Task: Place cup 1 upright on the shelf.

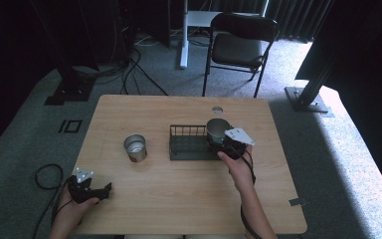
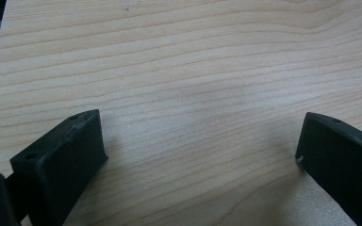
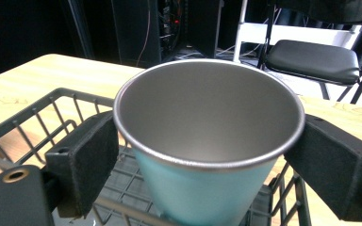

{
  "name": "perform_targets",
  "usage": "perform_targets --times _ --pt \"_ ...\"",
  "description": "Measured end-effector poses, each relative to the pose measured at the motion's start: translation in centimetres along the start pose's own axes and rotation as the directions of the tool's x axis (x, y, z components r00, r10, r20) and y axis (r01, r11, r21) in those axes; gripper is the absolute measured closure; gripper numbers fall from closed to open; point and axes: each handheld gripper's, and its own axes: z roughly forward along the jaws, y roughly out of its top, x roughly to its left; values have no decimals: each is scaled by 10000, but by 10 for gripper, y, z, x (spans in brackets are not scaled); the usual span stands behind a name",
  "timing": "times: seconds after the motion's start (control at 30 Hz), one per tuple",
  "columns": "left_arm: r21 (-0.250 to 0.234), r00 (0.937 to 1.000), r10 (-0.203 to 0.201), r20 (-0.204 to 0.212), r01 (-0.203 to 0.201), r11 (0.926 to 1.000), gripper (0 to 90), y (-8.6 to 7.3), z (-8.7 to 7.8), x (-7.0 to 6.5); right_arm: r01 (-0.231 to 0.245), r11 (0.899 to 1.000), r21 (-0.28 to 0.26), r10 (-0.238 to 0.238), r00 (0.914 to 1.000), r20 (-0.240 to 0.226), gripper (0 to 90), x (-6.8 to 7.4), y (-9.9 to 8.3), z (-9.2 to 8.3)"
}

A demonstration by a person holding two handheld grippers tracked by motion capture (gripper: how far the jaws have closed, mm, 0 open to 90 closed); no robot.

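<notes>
Two cups on table [image 1: 179, 199]: my right gripper [image 3: 207, 155] has jaws closed against teal cup [image 3: 202, 188], held over wire basket [image 1: 189, 144], apparently not yet released. Steel cup [image 1: 135, 148] left of basket, untouched, probably next. Left gripper [image 2: 198, 155] spread wide, empty, above bare wood. No readable writing.

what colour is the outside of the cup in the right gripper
Light blue-teal, with a bare silver metal rim and inside; the cup shows it best in the right gripper view.

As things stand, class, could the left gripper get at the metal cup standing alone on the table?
Probably yes. The left gripper is open, and bare table lies between it and the metal cup.
</notes>
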Motion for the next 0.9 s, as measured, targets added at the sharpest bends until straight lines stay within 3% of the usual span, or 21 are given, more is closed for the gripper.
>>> perform_targets --times 0.3,0.5,0.73,0.9 --pt "2 10000 3 0 -3 10000 24 0 0 0 385 9991 189 -378 9986 -358 108 -6 -6 -14" --pt "5 10000 5 -1 -5 10000 24 0 0 0 44 9999 121 -39 9990 -455 108 -15 -12 -21" --pt "3 10000 1 -4 -1 10000 23 0 0 0 302 9992 252 -288 9980 -556 108 -20 -20 -29" --pt "-1 10000 0 1 0 10000 24 0 0 0 229 9991 349 -205 9975 -680 108 -28 -26 -35"
